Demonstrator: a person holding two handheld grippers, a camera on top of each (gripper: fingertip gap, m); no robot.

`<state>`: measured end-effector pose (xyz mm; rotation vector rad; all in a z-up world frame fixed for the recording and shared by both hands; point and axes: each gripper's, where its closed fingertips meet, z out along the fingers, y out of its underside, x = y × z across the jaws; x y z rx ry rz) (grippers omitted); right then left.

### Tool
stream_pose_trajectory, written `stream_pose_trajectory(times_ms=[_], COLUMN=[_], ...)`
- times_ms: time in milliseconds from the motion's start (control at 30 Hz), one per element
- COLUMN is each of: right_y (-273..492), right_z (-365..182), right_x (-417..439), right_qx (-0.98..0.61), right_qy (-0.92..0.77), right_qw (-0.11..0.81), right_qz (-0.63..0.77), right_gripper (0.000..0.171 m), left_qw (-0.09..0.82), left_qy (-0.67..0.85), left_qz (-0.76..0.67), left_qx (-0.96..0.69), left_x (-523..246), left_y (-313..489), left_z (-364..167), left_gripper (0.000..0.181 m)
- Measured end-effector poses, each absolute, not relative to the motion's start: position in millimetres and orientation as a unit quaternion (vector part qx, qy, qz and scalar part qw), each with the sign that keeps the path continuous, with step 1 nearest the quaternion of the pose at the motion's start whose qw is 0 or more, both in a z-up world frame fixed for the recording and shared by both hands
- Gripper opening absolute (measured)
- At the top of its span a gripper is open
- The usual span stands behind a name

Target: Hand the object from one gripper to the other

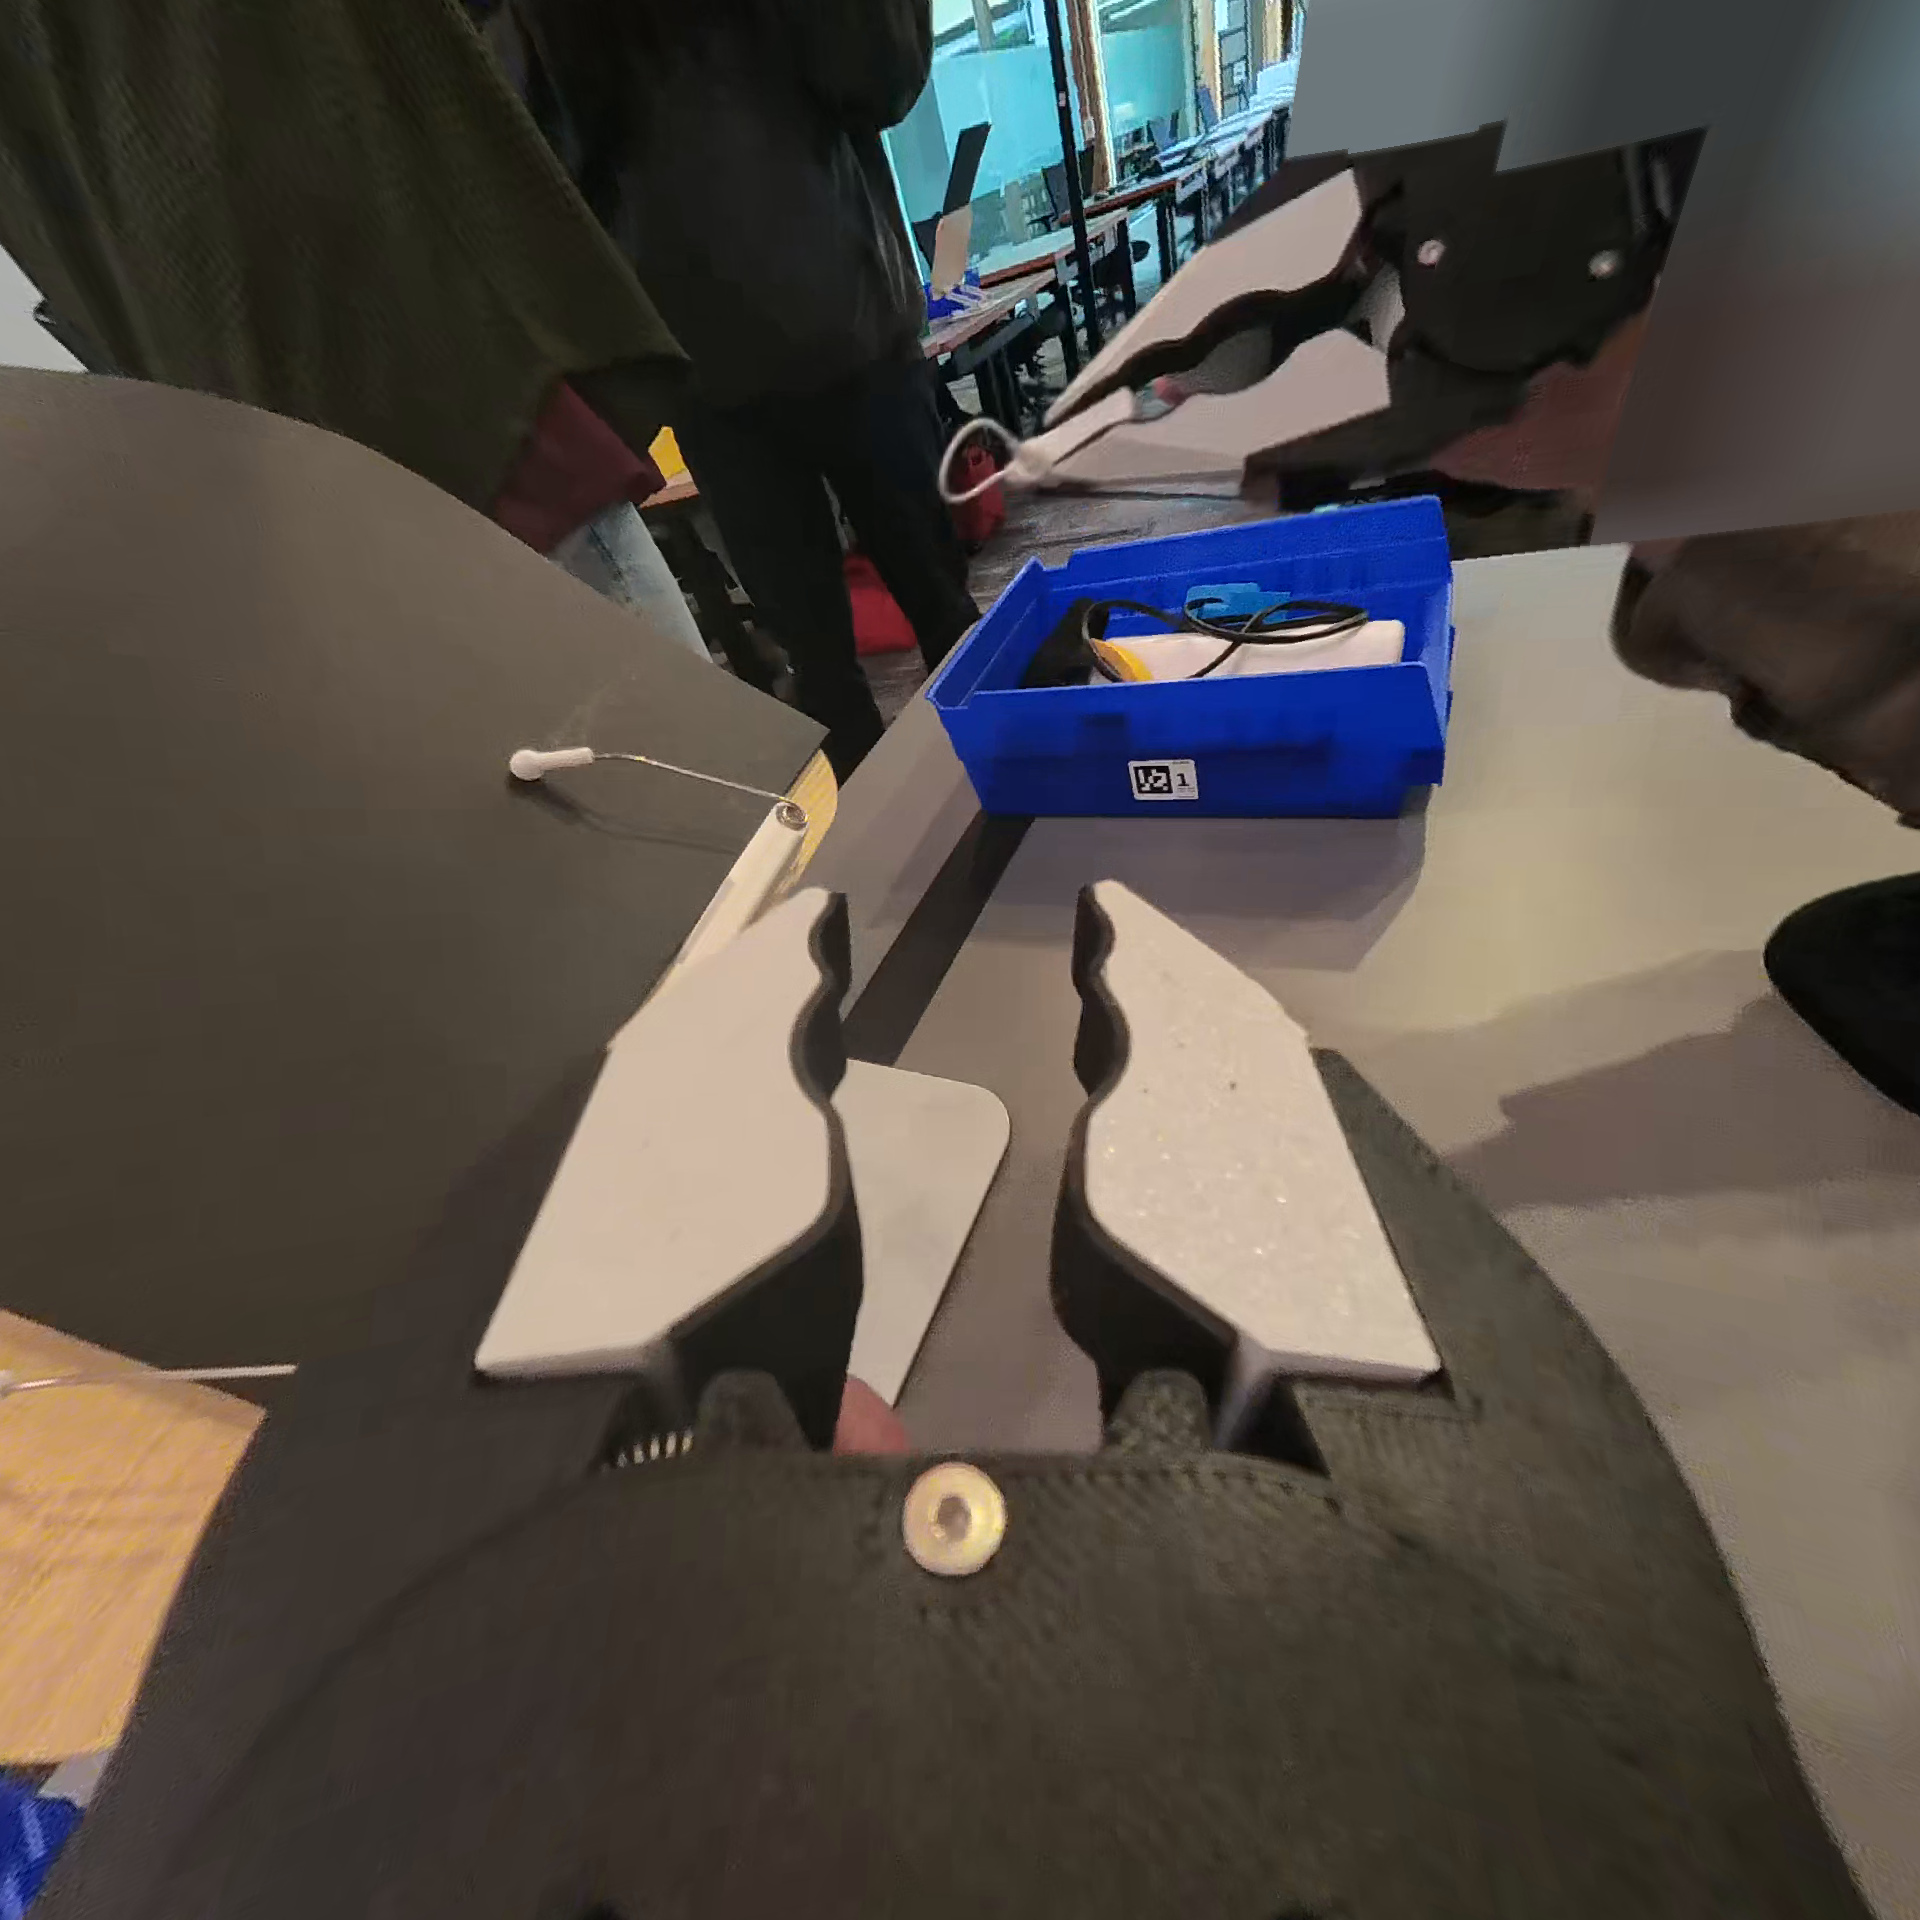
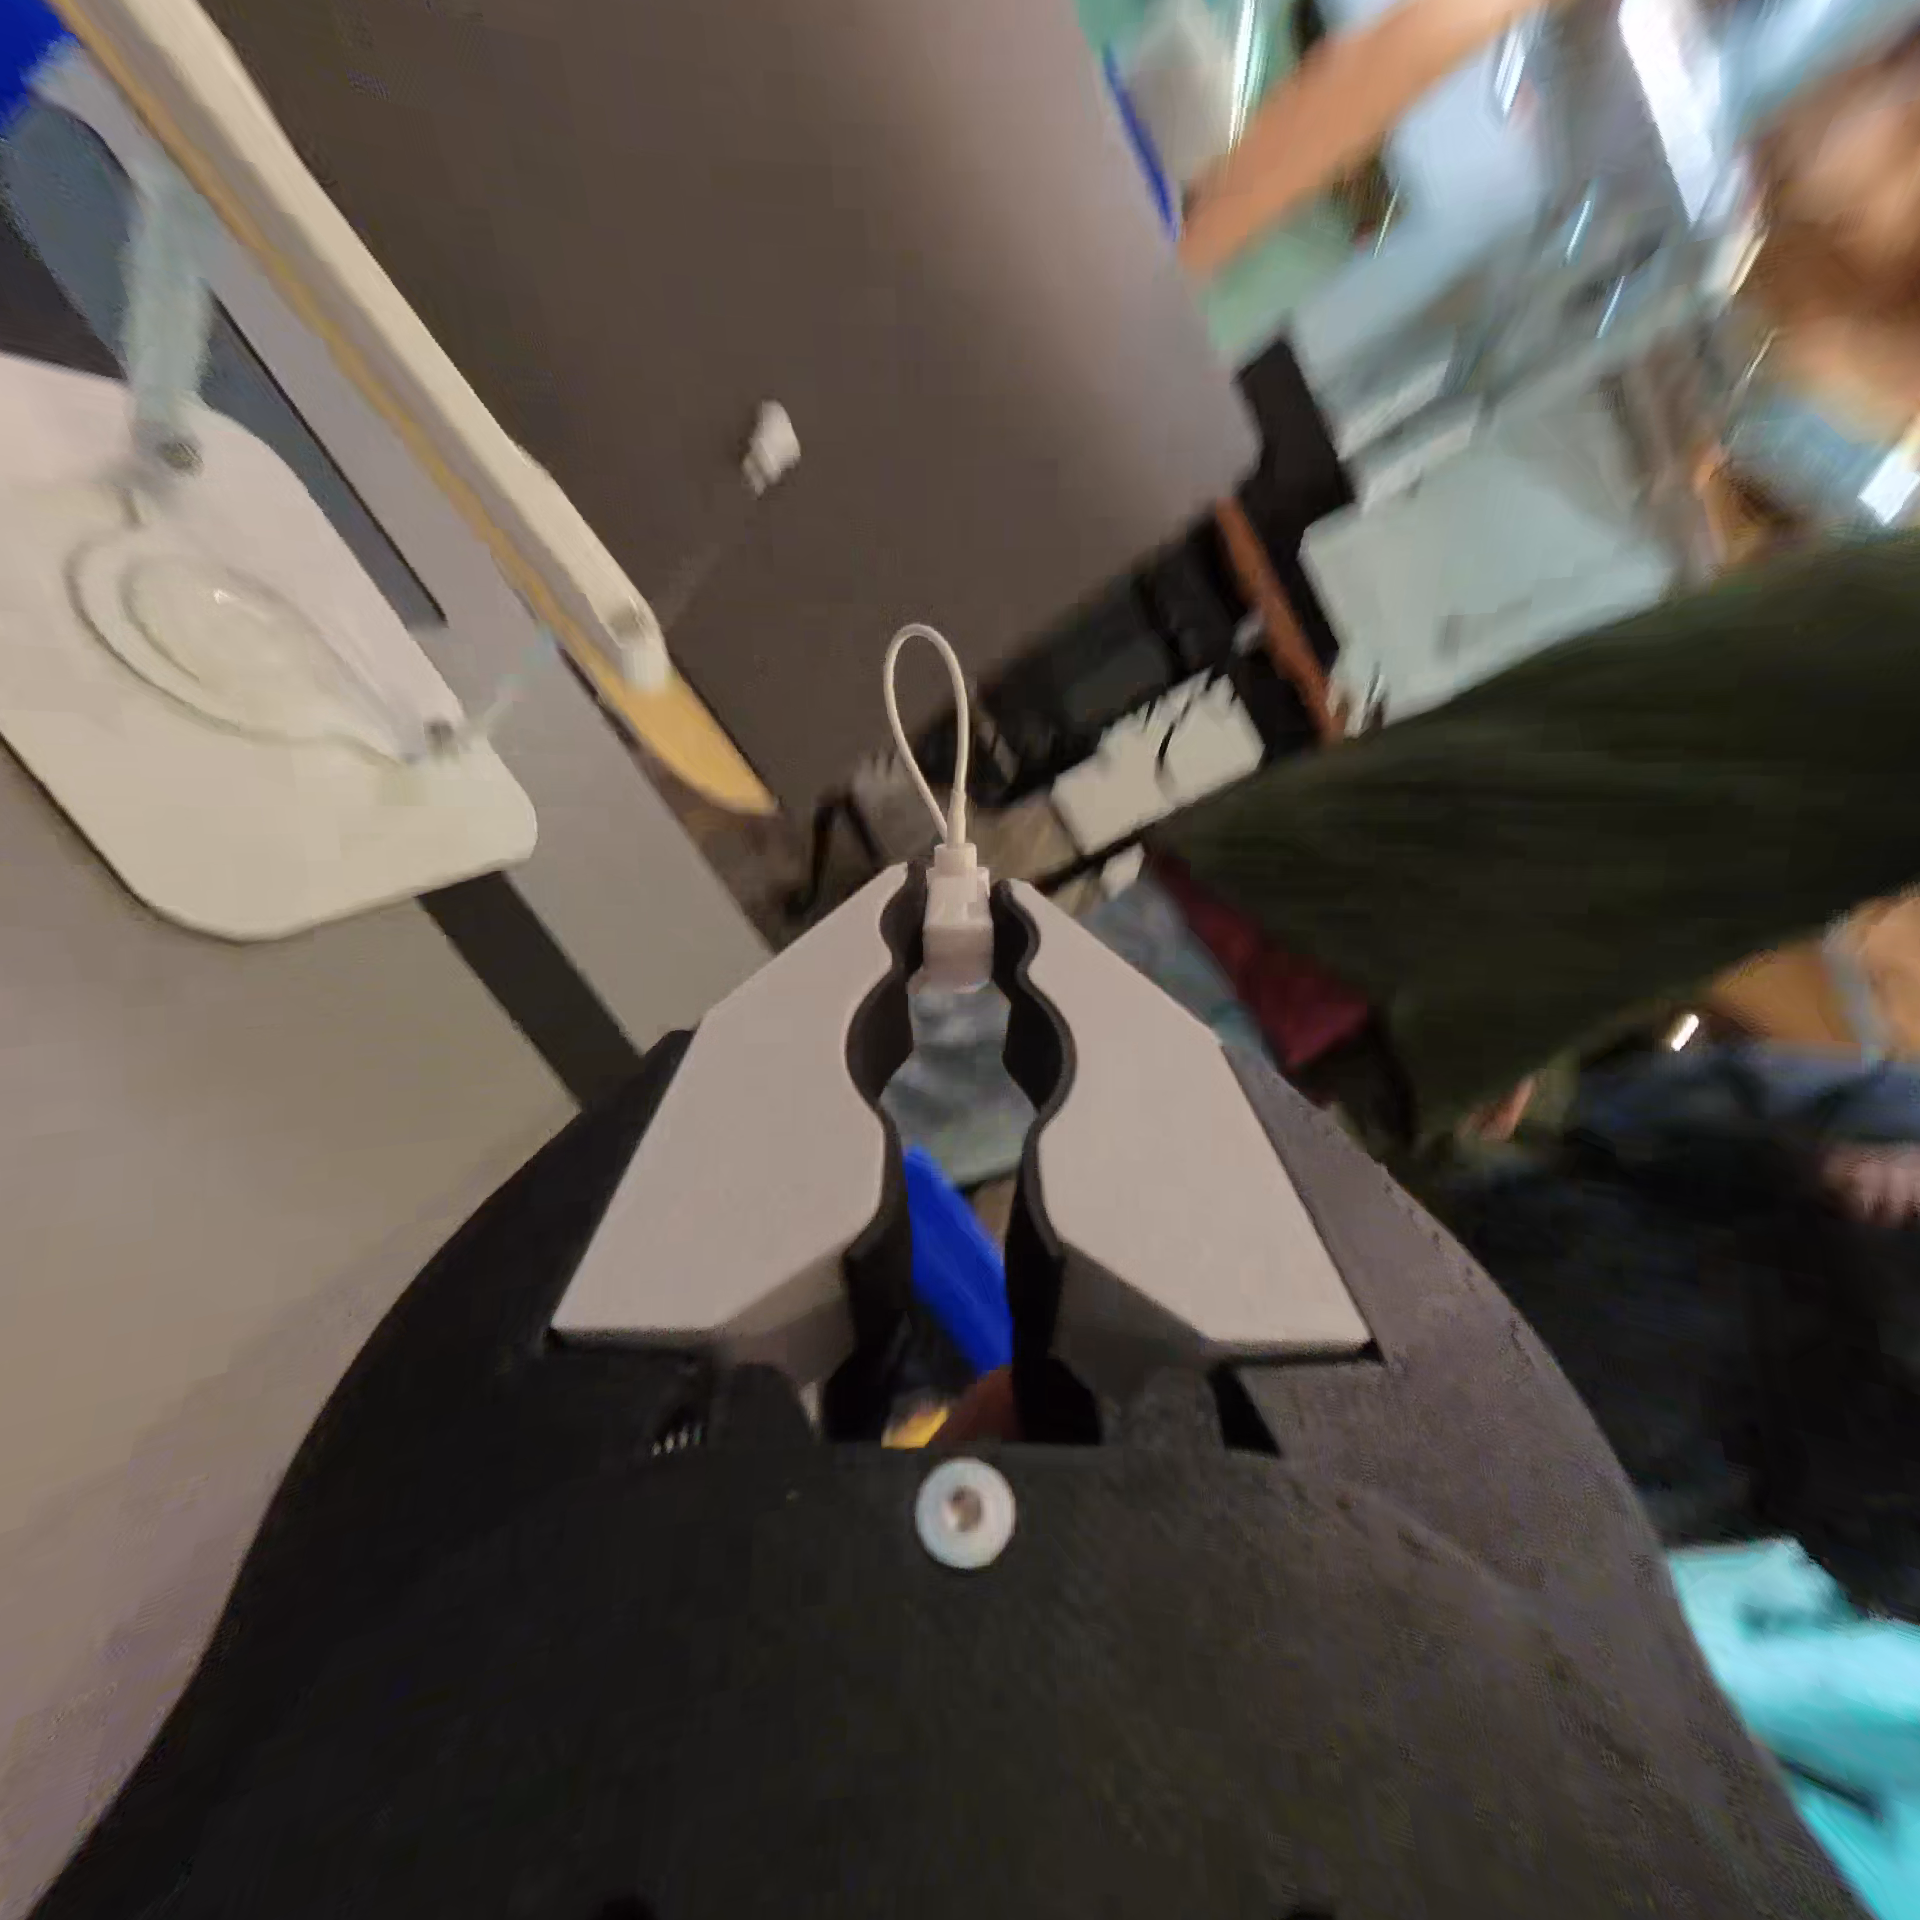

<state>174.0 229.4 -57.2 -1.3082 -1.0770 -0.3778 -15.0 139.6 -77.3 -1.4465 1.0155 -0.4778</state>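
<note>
The fingers (image 1: pixel 1195 1132) wear matt, slightly grainy pale grey plates on a rough, ribbed black plastic body with a shiny metal screw (image 1: pixel 954 1519). The table (image 1: pixel 1621 935) is smooth matt grey, the bin (image 1: pixel 1205 738) glossy blue plastic. The looped cord (image 2: pixel 928 717) looks like smooth white plastic.

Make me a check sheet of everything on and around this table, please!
Surface: grey table, with a dark board raised at its left.
Job's things: small white looped cord, its plug end pinched in the right gripper.
Clutter: blue bin holding a white item and a yellow-and-black item; flat white plate beneath the left gripper.
Grippers: left gripper open and empty; right gripper shut on the cord, seen raised in the left wrist view.
Cables: black cable coiled in the bin.
Surroundings: people standing nearby in dark clothes; desks behind.
</note>
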Motion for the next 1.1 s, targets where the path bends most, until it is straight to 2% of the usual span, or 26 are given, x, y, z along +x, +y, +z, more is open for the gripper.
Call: stream_pose_trajectory(times_ms=[167, 267, 433, 767, 833, 967, 1000, 1033, 1100], right_y=[255.7, 257.3, 248.7, 245.5, 242.9, 236.8, 233.9, 232.0, 235.7], right_z=[-90.6, -127.2, -180.8, -240.4, -244.6, -243.6, -241.8, -238.5, -226.6], right_x=[280.6, 313.1, 330.4, 329.3, 327.7, 327.9, 326.8, 325.8, 330.6], right_qx=[-0.714, -0.775, -0.837, -0.869, -0.869, -0.867, -0.864, -0.863, -0.863], right_qy=[-0.374, -0.353, -0.349, -0.370, -0.378, -0.386, -0.393, -0.395, -0.379], right_qw=[0.573, 0.512, 0.417, 0.326, 0.317, 0.311, 0.311, 0.312, 0.329], right_qz=[-0.149, -0.112, -0.058, -0.046, -0.046, -0.050, -0.047, -0.044, -0.060], right_gripper=[0.009, 0.009, 0.010, 0.011, 0.022, 0.033, 0.048, 0.057, 0.052], left_qw=[0.615, 0.612, 0.609, 0.611, 0.615, 0.621, 0.624, 0.628, 0.638], left_qy=[0.438, 0.439, 0.440, 0.446, 0.444, 0.438, 0.436, 0.432, 0.419], left_qz=[-0.185, -0.181, -0.170, -0.129, -0.117, -0.082, -0.073, -0.065, -0.047], left_qx=[-0.629, -0.633, -0.637, -0.641, -0.642, -0.645, -0.644, -0.644, -0.644], left_x=[-15.9, -15.6, -17.5, -30.7, -35.9, -51.3, -56.3, -61.7, -75.9], left_y=[144.7, 147.0, 150.8, 156.4, 158.5, 164.3, 165.6, 166.6, 169.1], left_z=[-80.9, -85.2, -89.6, -88.8, -86.6, -80.7, -77.9, -74.2, -64.4], left_gripper=[0.038, 0.038, 0.037, 0.029, 0.029, 0.029, 0.029, 0.029, 0.029])
